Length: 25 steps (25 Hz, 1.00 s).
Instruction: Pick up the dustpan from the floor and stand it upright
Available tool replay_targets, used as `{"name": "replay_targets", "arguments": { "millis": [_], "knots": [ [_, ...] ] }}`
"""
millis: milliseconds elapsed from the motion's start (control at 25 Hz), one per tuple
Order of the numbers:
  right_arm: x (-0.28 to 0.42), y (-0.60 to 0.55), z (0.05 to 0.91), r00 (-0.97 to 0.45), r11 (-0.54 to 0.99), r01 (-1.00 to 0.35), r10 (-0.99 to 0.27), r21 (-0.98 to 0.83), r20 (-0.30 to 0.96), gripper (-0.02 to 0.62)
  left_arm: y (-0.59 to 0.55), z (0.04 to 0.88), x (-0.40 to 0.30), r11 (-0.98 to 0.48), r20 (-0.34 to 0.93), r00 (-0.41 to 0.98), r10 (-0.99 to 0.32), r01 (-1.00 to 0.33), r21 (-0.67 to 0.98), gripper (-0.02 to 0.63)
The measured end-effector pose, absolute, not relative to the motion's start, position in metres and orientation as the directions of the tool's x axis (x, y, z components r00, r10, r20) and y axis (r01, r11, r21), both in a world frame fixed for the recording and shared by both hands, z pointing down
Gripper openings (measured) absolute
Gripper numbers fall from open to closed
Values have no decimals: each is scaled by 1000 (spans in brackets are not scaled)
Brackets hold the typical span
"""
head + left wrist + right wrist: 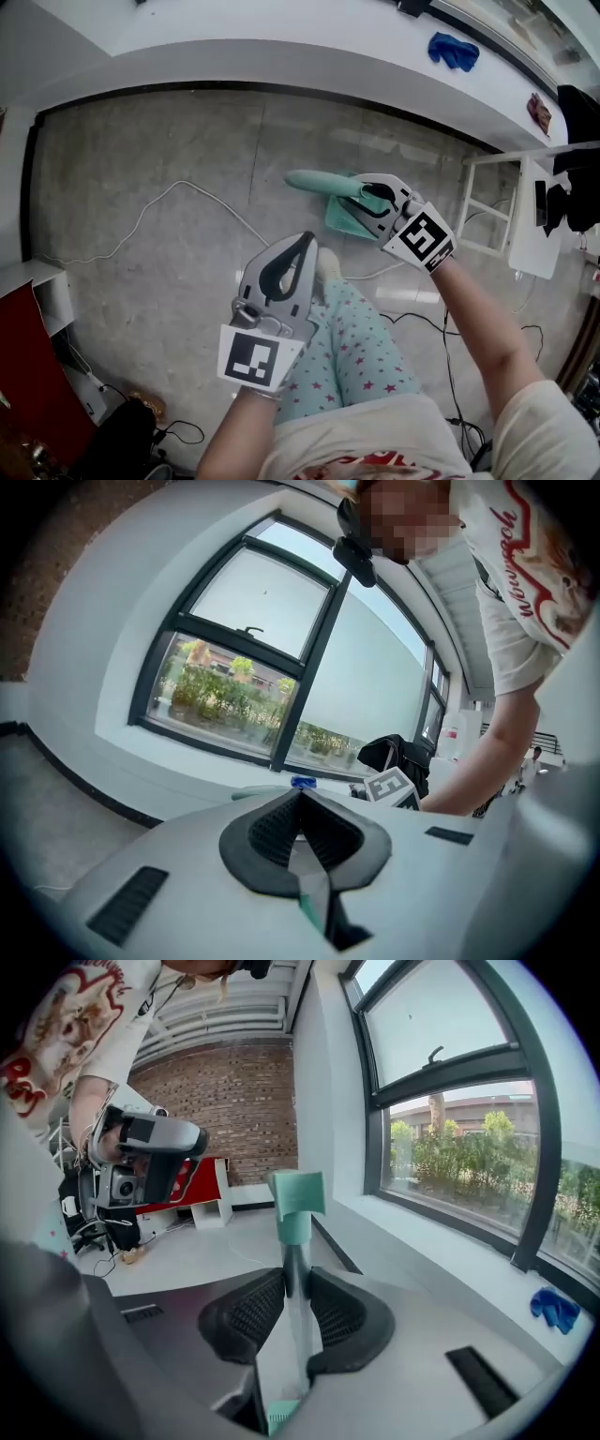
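The teal dustpan is lifted off the grey floor, its long handle reaching left. My right gripper is shut on that handle. In the right gripper view the handle's thin rod passes between the pads and its teal grip end sticks out beyond the right gripper. My left gripper hangs nearer to me, left of the pan and apart from it. Its tips meet with nothing between them in the left gripper view, where a strip of the dustpan shows beyond.
A white cable loops over the floor at the left. A white stand is at the right, a red cabinet at the lower left. A blue glove lies on the window sill. My leg in star-patterned trousers is below the grippers.
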State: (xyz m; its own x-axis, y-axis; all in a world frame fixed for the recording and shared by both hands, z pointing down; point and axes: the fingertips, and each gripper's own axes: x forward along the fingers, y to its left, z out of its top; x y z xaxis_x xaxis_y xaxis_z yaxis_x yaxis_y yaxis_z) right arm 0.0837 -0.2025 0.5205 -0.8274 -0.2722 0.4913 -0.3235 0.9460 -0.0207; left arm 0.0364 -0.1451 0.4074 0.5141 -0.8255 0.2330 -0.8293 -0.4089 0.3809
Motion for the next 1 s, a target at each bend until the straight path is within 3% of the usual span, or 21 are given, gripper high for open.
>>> {"name": "replay_targets", "arguments": {
  "millis": [680,1000],
  "knots": [
    [153,-193,517,-768,868,-496,-425,-24,479,94,-143,391,107,-586,197,668,-717,-732,349,3],
    [147,-196,516,-754,835,-549,-474,-40,455,94,-137,392,120,-623,194,702,-685,-703,344,3]
  ]
}}
